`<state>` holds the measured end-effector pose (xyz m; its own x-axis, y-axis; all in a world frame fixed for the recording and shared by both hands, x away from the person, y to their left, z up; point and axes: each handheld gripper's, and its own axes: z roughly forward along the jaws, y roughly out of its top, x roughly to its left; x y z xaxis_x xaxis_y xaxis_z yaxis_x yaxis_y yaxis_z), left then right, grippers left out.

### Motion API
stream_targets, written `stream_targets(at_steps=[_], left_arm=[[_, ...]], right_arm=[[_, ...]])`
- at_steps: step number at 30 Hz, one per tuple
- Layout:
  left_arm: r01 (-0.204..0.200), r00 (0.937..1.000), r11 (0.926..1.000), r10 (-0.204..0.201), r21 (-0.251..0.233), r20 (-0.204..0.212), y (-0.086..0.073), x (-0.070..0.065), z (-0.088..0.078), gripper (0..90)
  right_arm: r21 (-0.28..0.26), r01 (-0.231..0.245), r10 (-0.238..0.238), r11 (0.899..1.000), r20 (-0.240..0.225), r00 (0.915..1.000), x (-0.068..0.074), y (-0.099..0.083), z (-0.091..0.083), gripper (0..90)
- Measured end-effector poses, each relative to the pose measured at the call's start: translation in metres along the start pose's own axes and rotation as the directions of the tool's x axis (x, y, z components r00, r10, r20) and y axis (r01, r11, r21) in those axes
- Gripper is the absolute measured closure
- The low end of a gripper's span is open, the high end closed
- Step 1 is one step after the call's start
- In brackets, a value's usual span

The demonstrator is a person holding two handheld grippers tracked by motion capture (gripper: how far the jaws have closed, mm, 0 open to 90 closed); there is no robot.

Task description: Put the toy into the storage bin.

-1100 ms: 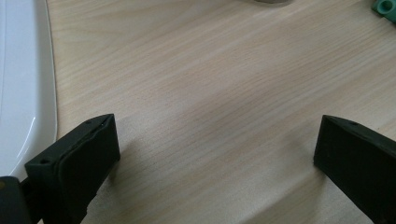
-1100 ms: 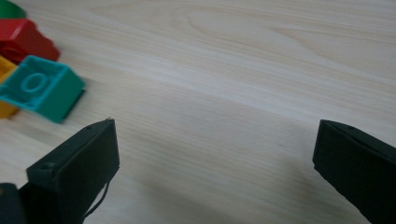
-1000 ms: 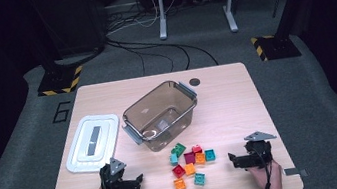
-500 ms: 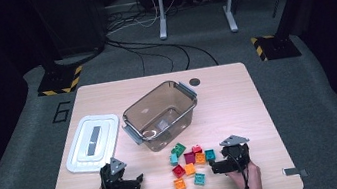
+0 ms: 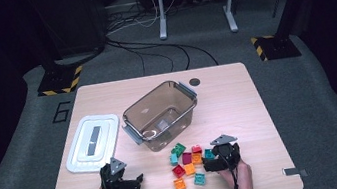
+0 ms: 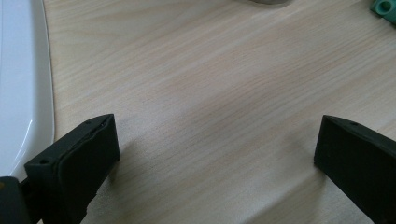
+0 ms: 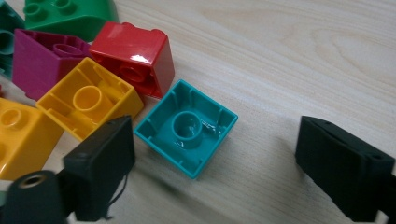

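Observation:
A pile of coloured bricks (image 5: pixel 187 165) lies on the wooden table (image 5: pixel 238 99) in front of a clear brown tub (image 5: pixel 162 115). At the pile's right edge my right gripper (image 5: pixel 209 162) stands open, pointing left. In the right gripper view a teal brick (image 7: pixel 187 128) lies upside down between its jaws, close to the left one and well clear of the right. Those jaws have just been closing, and neither pad presses on the brick. My left gripper (image 5: pixel 136 180) rests open over bare wood (image 6: pixel 215 116), its jaws wide apart.
A white lid (image 5: pixel 93 143) lies left of the tub, and its edge (image 6: pixel 18 84) is beside my left gripper. Red (image 7: pixel 133 56), yellow (image 7: pixel 88 102), magenta (image 7: pixel 39 60) and green (image 7: pixel 70 14) bricks crowd the teal brick's left side. A small dark disc (image 5: pixel 195 82) sits behind the tub.
My right gripper has slid left from the table's right front to the edge of the brick pile. The left gripper has stayed where it was.

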<state>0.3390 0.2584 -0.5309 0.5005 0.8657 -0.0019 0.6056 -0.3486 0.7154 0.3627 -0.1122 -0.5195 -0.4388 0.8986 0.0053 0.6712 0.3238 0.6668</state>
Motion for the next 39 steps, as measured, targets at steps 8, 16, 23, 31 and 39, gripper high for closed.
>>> stream_targets(at_steps=[8, 16, 23, 31, 39], left_arm=[[0.0, 1.0, 1.0, 0.0, 0.0, 0.0, 0.0, 0.0, 0.0, 0.0], [0.001, 1.0, 1.0, -0.001, -0.003, 0.0, 0.0, 0.0, 0.0, 0.0], [0.001, 1.0, 1.0, -0.001, -0.002, 0.0, 0.0, 0.0, 0.0, 0.0], [0.001, 1.0, 1.0, -0.001, -0.002, 0.0, 0.0, 0.0, 0.0, 0.0], [0.002, 1.0, 1.0, -0.002, -0.003, 0.001, 0.0, 0.0, 0.0, 0.0]], right_arm=[[-0.006, -0.046, 0.046, 0.999, 0.038, 0.9982, -0.006, -0.004, -0.005, 19.7], [-0.032, -0.053, 0.055, 0.998, 0.046, 0.9974, -0.01, -0.005, -0.009, 37.6], [-0.065, -0.052, 0.056, 0.997, 0.057, 0.9968, -0.009, -0.006, -0.012, 58.1], [-0.118, -0.039, 0.045, 0.992, 0.051, 0.9977, -0.011, -0.007, -0.012, 58.6], [-0.152, -0.024, 0.03, 0.988, 0.043, 0.9986, -0.012, 0.003, -0.015, 58.6]])
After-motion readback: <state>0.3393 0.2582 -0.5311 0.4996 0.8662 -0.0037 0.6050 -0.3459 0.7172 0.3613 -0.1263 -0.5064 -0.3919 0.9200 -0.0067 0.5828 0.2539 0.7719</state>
